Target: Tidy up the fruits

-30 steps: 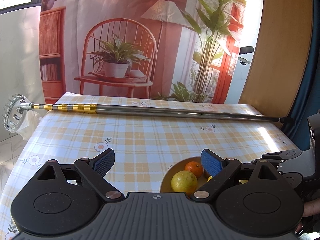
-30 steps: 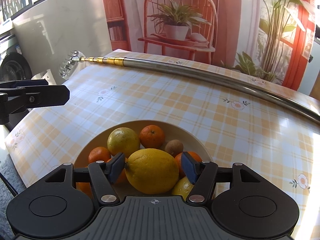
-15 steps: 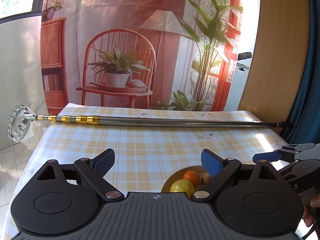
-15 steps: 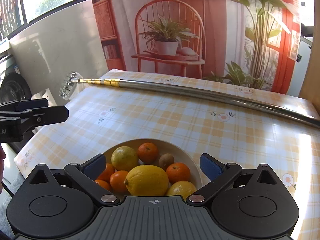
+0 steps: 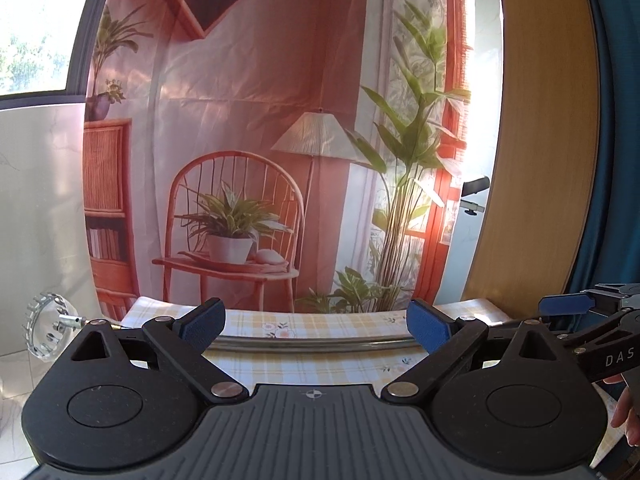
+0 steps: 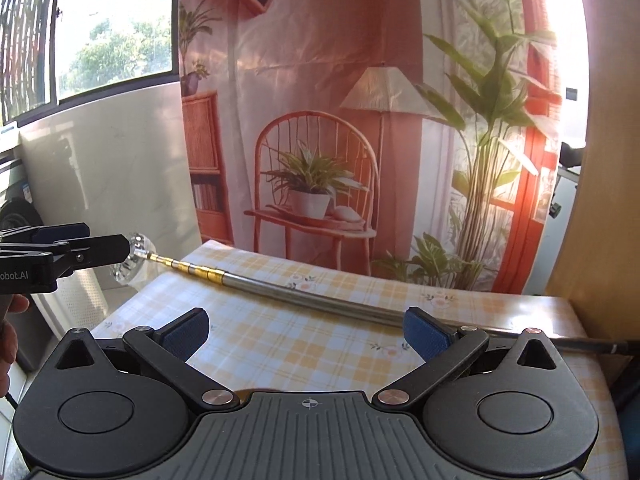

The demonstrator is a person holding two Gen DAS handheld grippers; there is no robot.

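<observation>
My left gripper [image 5: 315,322] is open, with nothing between its blue pads. My right gripper [image 6: 307,330] is open too, its fingers spread wide and empty. Both are raised and look level across the checked tablecloth [image 6: 320,332] toward the backdrop. No bowl or fruit shows in either view; they lie below the frames, hidden by the gripper bodies. The right gripper appears from the side at the right edge of the left wrist view [image 5: 568,304]. The left gripper shows at the left edge of the right wrist view [image 6: 80,248].
A long telescopic metal pole [image 6: 304,296] with gold rings and a toothed clear head [image 5: 46,330] lies across the far part of the table. A printed backdrop [image 5: 280,160] hangs behind the table. A wooden panel [image 5: 536,160] stands at the right. A hand [image 5: 626,412] holds the right gripper's handle.
Both grippers rose and tilted up, so the fruit bowl dropped out of both views. A second ago the right gripper's fingers were around a lemon; they then opened and left it in the bowl.
</observation>
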